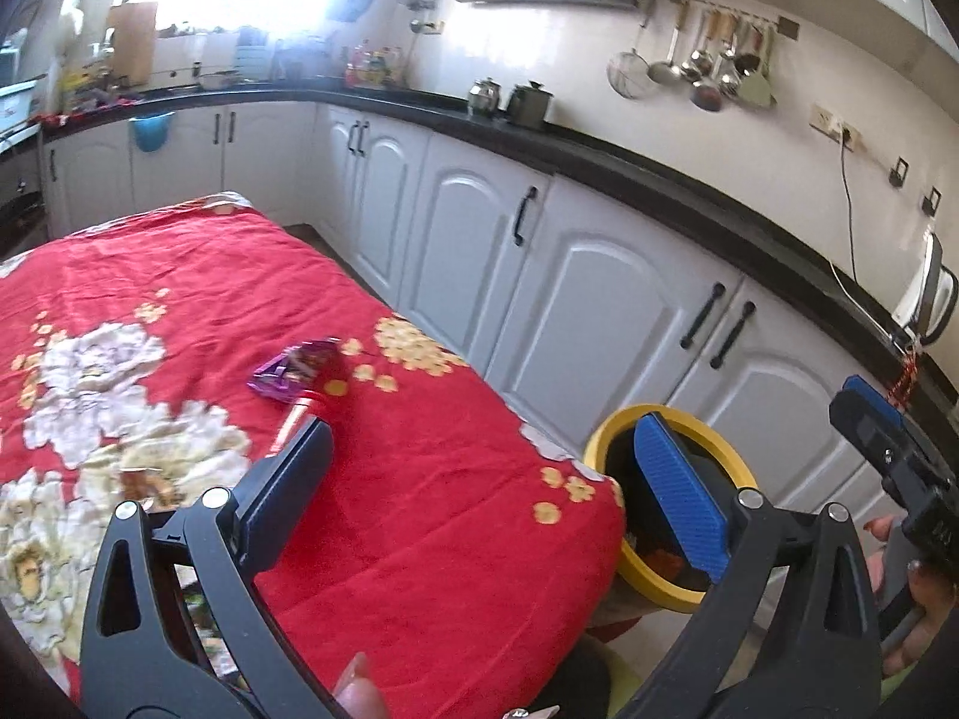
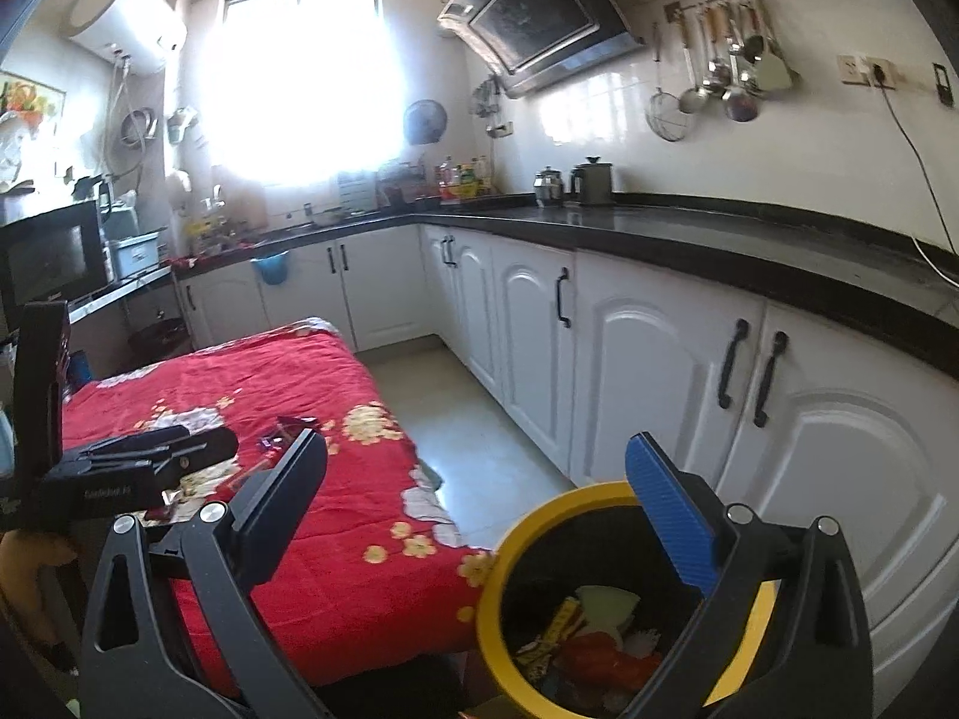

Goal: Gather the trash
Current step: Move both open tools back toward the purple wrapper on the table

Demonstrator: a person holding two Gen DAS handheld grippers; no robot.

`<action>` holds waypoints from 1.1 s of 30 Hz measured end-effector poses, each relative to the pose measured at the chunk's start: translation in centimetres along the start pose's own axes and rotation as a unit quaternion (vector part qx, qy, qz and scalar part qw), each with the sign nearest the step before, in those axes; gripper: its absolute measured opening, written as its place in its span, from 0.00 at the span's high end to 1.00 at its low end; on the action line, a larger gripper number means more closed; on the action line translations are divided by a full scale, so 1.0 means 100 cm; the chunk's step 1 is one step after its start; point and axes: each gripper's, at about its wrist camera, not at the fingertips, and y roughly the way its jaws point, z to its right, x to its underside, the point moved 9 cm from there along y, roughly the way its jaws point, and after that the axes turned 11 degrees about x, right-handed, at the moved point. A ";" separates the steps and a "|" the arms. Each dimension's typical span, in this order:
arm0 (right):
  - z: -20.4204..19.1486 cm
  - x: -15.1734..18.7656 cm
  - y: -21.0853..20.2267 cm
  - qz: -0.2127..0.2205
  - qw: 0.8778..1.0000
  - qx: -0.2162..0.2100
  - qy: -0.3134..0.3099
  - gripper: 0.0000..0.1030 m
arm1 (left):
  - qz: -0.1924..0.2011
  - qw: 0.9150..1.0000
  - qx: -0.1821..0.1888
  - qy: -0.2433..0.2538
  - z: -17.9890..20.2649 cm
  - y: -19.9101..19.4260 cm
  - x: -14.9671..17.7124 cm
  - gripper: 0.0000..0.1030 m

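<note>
A black countertop (image 2: 689, 239) ran round the kitchen, and everything hung off it. Below it stood white cabinet doors (image 2: 659, 371) with black handles. On it, at the far corner, sat two metal pots (image 2: 548, 186) beside a row of bottles (image 2: 461, 177). Above it, ladles and a strainer (image 2: 719, 84) hung from a rail, right of the range hood (image 2: 527, 18). A blue tub (image 2: 271, 268) hung just under its edge.
</note>
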 end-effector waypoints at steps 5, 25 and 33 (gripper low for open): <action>-0.032 -0.001 0.002 -0.003 1.000 -0.024 -0.020 0.06 | 0.009 1.000 -0.017 -0.010 -0.020 -0.015 -0.003 0.10; -0.151 0.012 0.054 -0.084 0.988 -0.117 -0.052 0.06 | -0.005 0.993 -0.105 -0.060 -0.127 -0.066 0.015 0.10; -0.187 0.031 0.104 -0.145 0.979 -0.128 -0.058 0.06 | -0.047 0.987 -0.117 -0.103 -0.175 -0.065 0.050 0.10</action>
